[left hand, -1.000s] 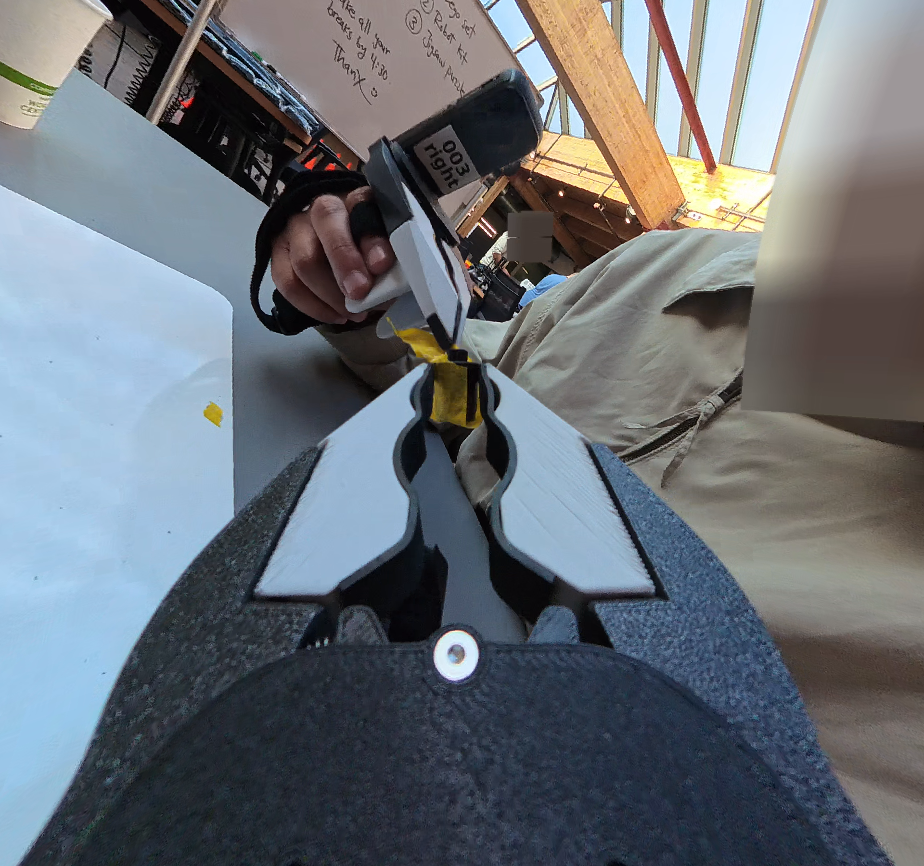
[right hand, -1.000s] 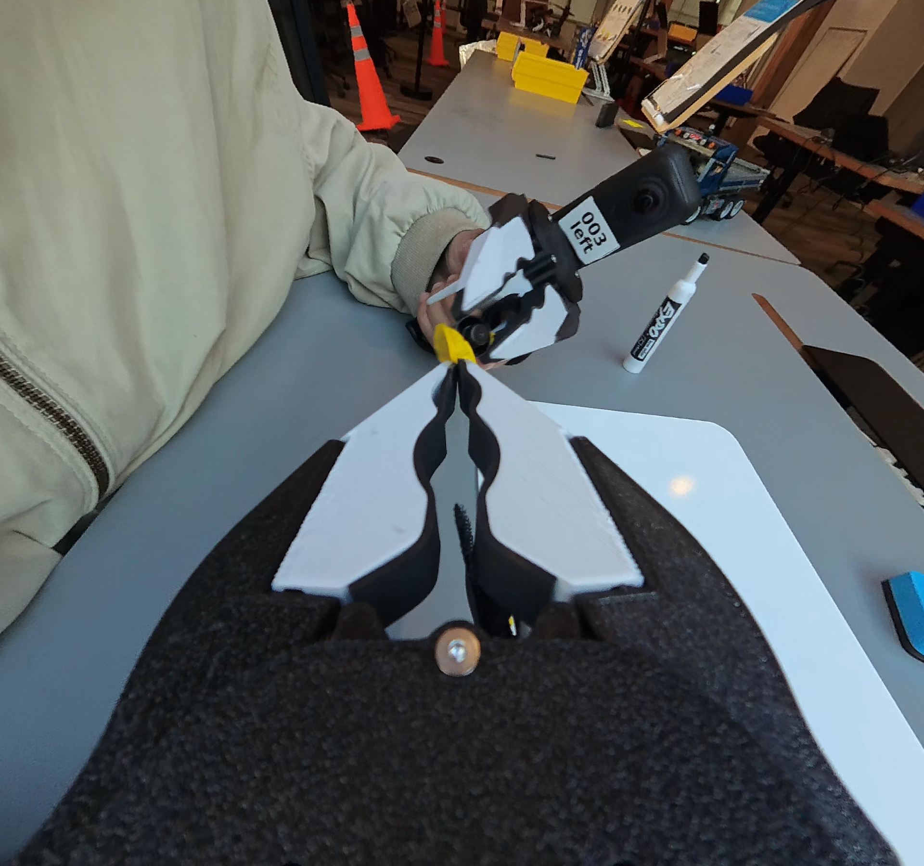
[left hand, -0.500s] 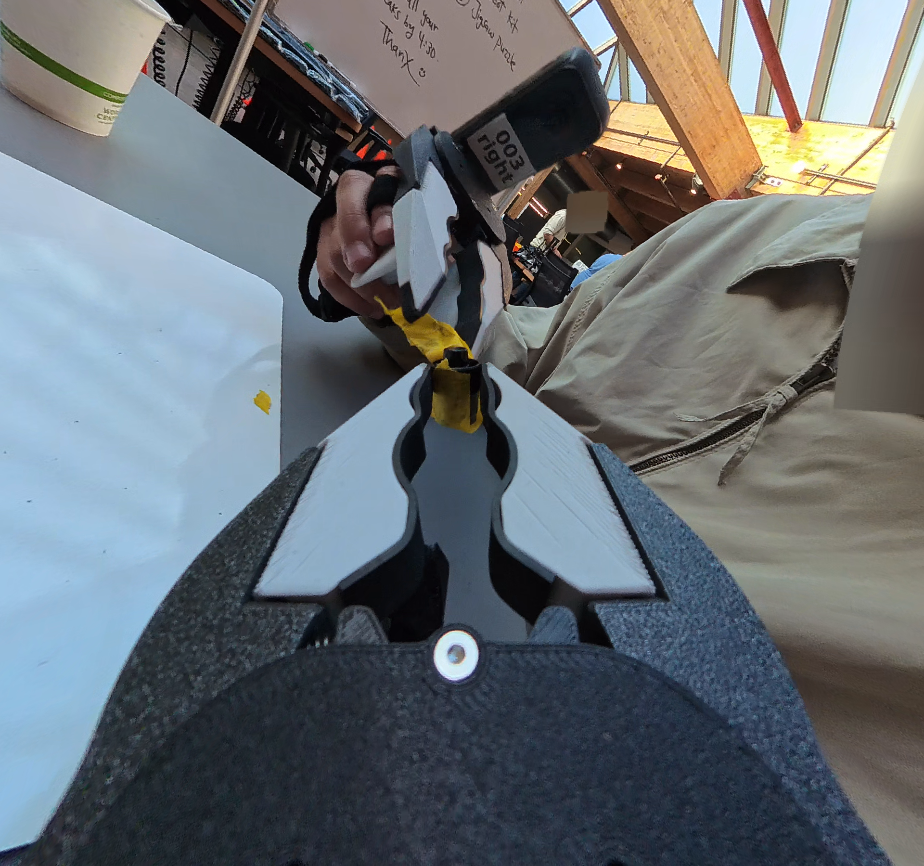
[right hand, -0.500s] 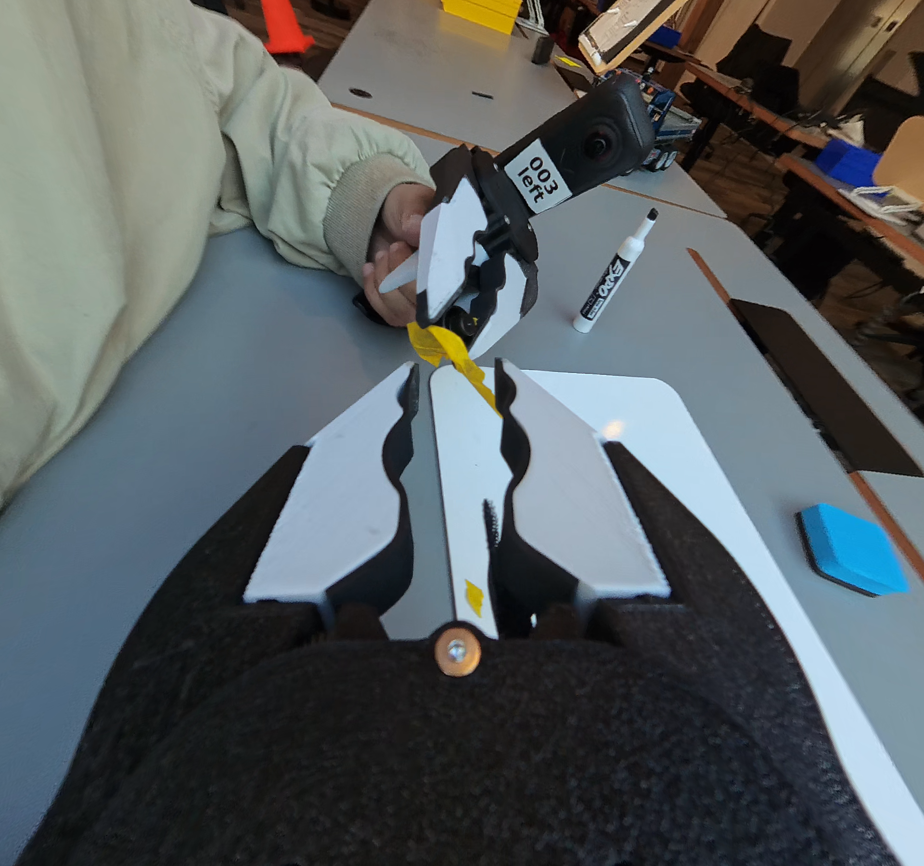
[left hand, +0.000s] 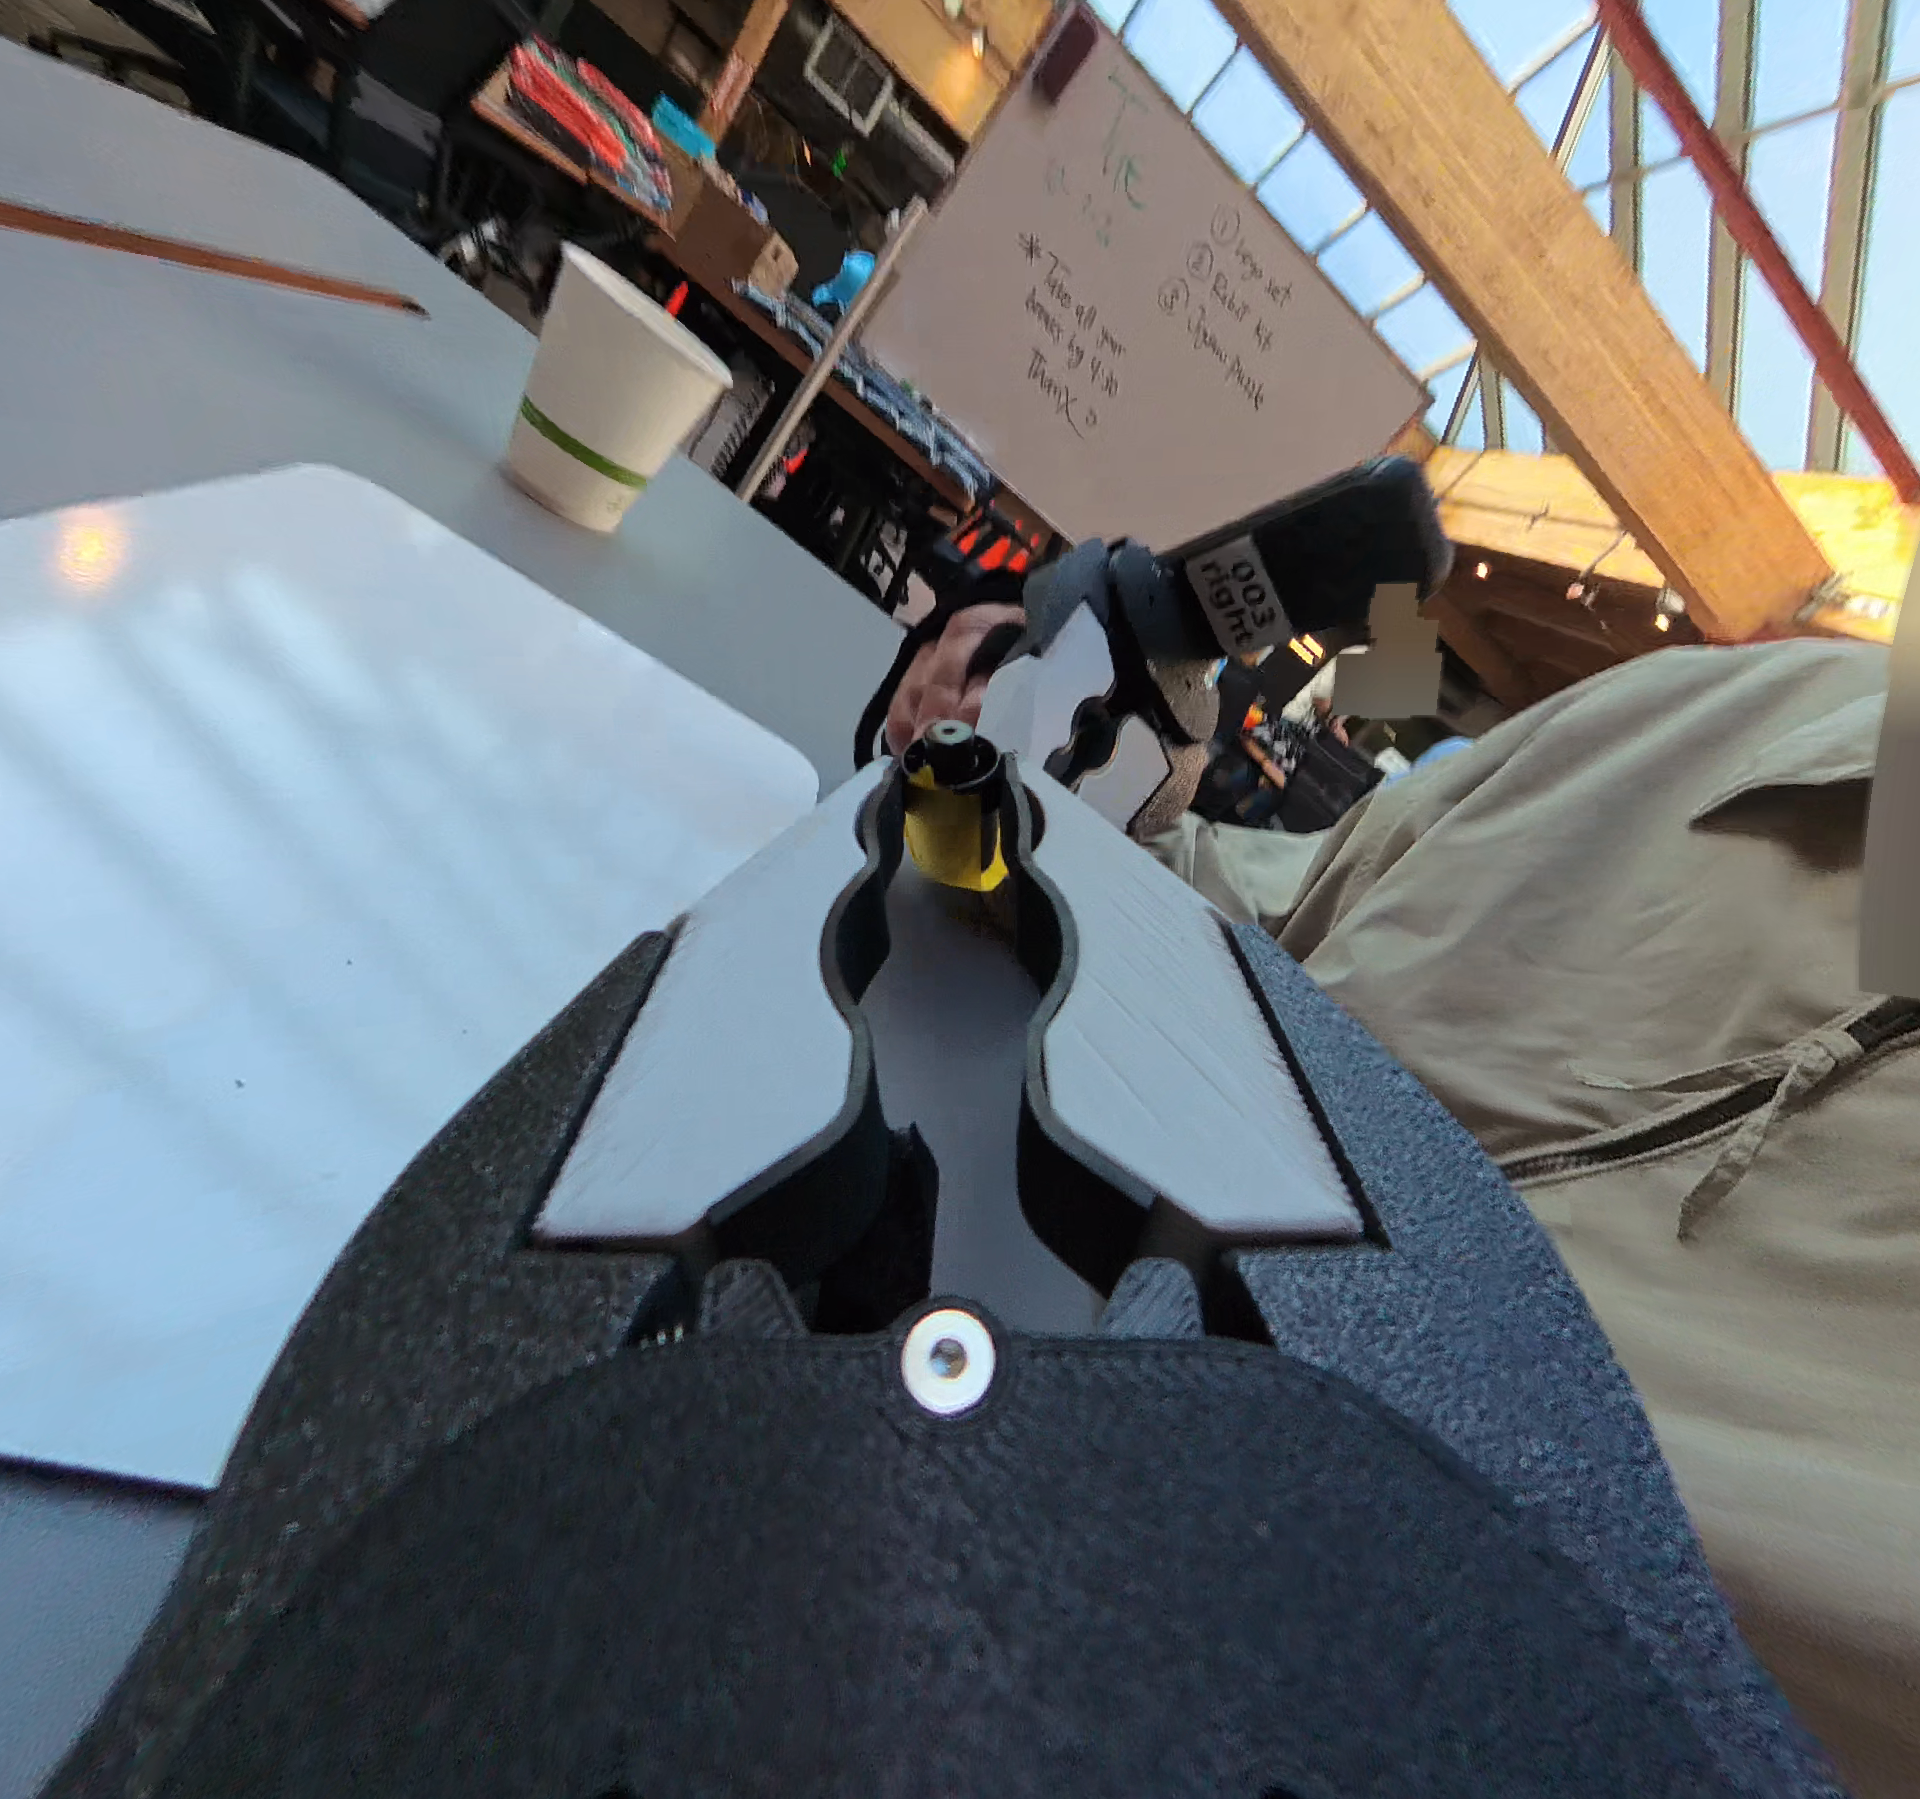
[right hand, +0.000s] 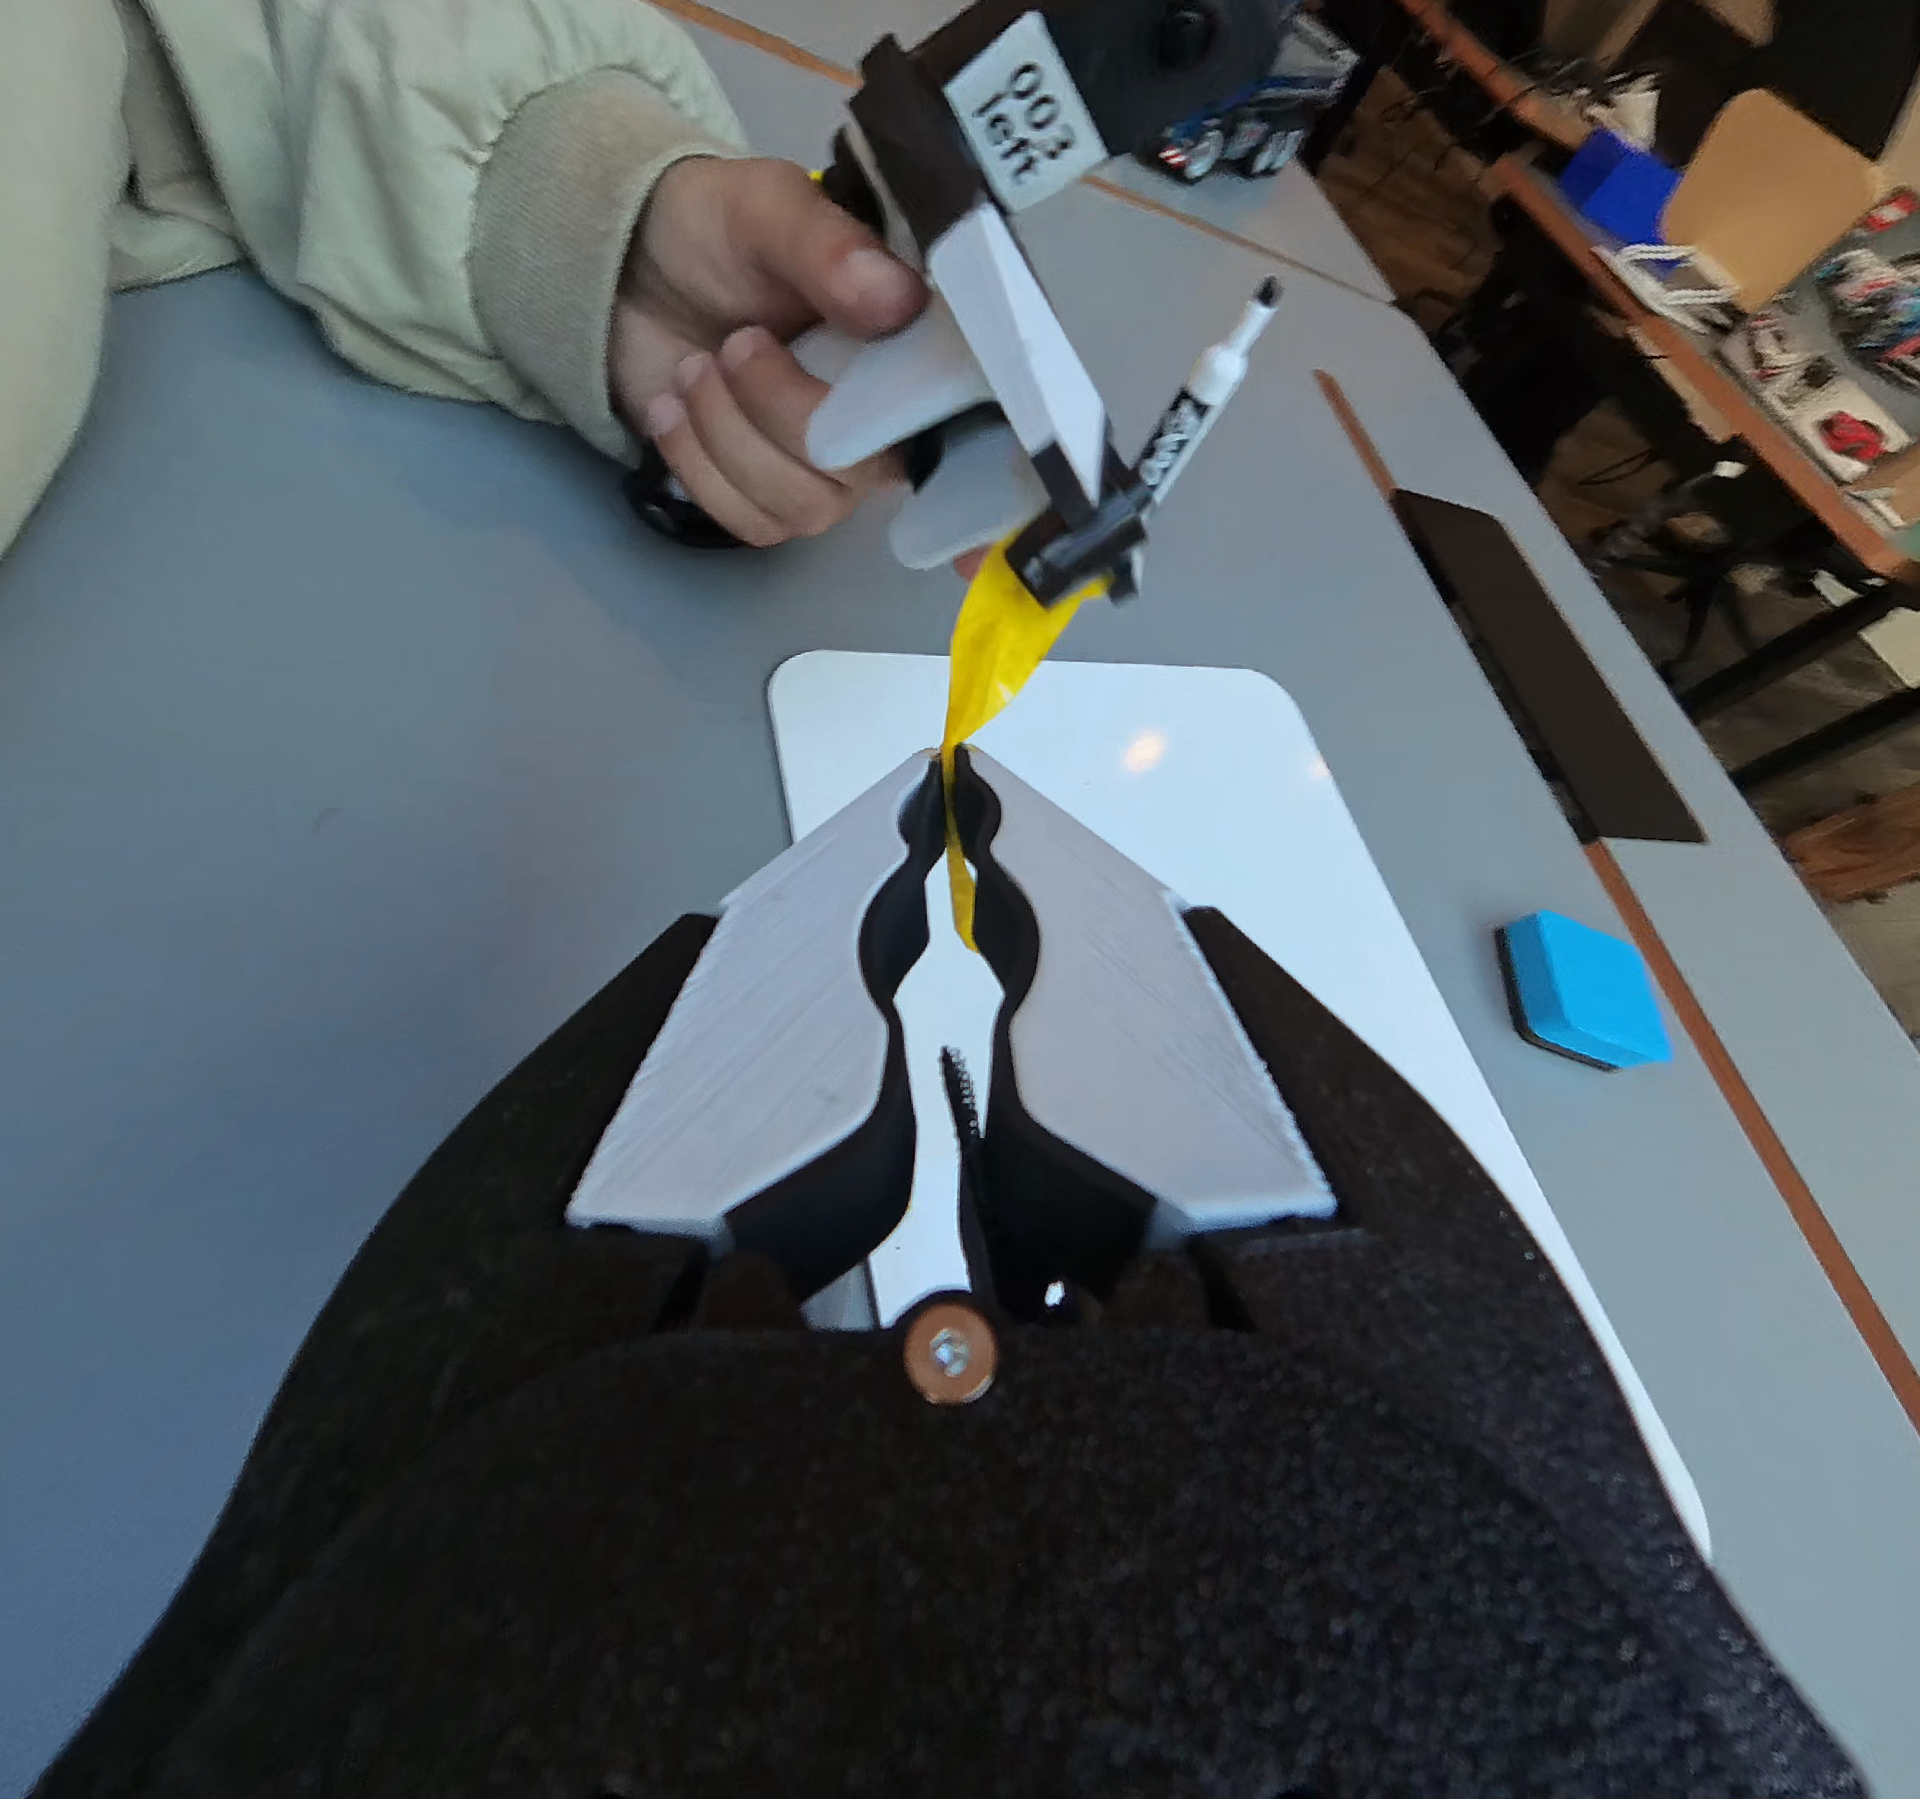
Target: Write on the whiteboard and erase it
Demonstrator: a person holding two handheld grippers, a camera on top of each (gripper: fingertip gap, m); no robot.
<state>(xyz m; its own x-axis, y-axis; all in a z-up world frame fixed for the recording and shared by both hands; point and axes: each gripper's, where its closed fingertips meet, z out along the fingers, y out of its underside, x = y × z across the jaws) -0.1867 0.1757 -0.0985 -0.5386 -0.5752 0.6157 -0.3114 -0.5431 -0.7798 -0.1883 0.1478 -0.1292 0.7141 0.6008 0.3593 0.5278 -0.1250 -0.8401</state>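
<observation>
Yellow strip (left hand: 951, 840), a thin film or tape, is wrapped about a short black cylinder (left hand: 948, 747), and in the left wrist view the left gripper (left hand: 951, 773) has its fingers closed on that cylinder at their very tips, above the edge of a white board (left hand: 312, 762) lying on the grey table (left hand: 208, 367). Just beyond, the right gripper (left hand: 1060, 752) shows blurred, so this view cannot tell how its fingers stand. A paper cup (left hand: 613, 399) stands past the board's far corner, with a whiteboard on a stand (left hand: 1122, 315) behind and a beige jacket (left hand: 1558, 866) at the right. The right wrist view supplies what is missing: the right gripper (right hand: 951, 757) is pinched on the strip's free end, a short tail lying back between its fingers, while the film runs taut and narrowing up to the cylinder in the left gripper (right hand: 1081, 554). Both holds sit at the fingertips only, so I judge them slight; a film this thin would likely tear or slip under a sideways pull. Only this view shows the hand (right hand: 748, 347) on the left tool, a dry-erase marker (right hand: 1216, 378) and a blue eraser (right hand: 1584, 991) on the table.
</observation>
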